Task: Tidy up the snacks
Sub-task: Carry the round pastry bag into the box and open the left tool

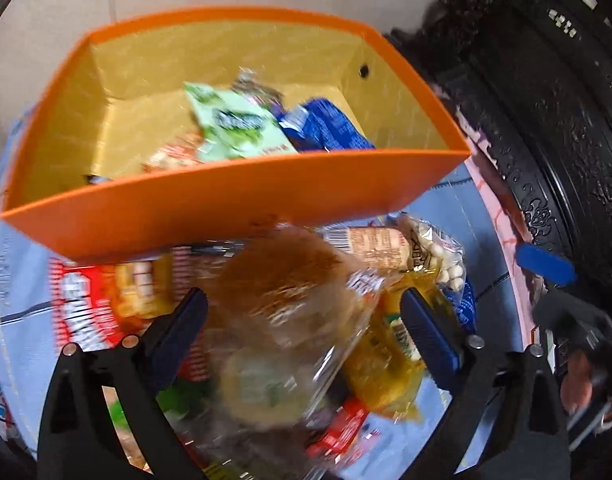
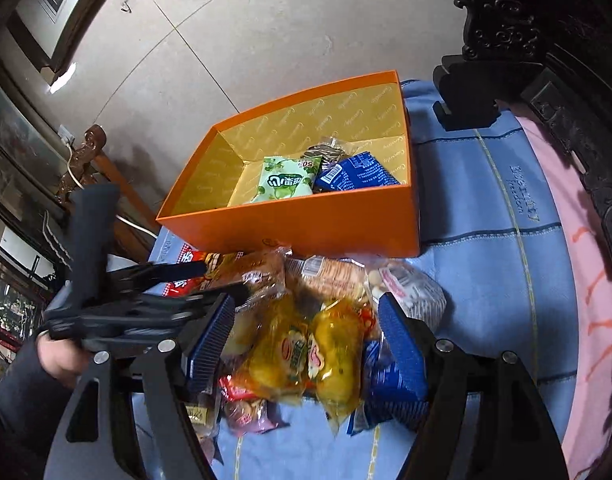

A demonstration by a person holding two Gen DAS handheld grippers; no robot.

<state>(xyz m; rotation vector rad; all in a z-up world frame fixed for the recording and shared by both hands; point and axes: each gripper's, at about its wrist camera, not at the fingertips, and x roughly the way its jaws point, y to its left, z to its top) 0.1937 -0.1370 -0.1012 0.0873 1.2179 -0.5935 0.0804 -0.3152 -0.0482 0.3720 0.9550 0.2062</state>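
On the blue cloth [image 2: 486,216] sits the orange box [image 2: 306,224], and I see three packets already inside it: a pale green packet [image 2: 284,184], a dark blue packet [image 2: 356,176] and a striped one tucked behind them. In front of the box lies the loose snack pile [image 2: 306,320], touching its near wall. My left gripper [image 1: 304,320] hangs over that pile with its jaws spread wide; a clear-wrapped brown pastry [image 1: 282,280] shows blurred between the pads, and neither pad presses on it. My right gripper [image 2: 306,328] is also released, its blue ribbed fingers [image 2: 210,340] standing either side of two yellow packets [image 2: 310,356] without touching them. From the right wrist view I see the person's hand [image 2: 60,358] on the left tool's handle, beside the pile.
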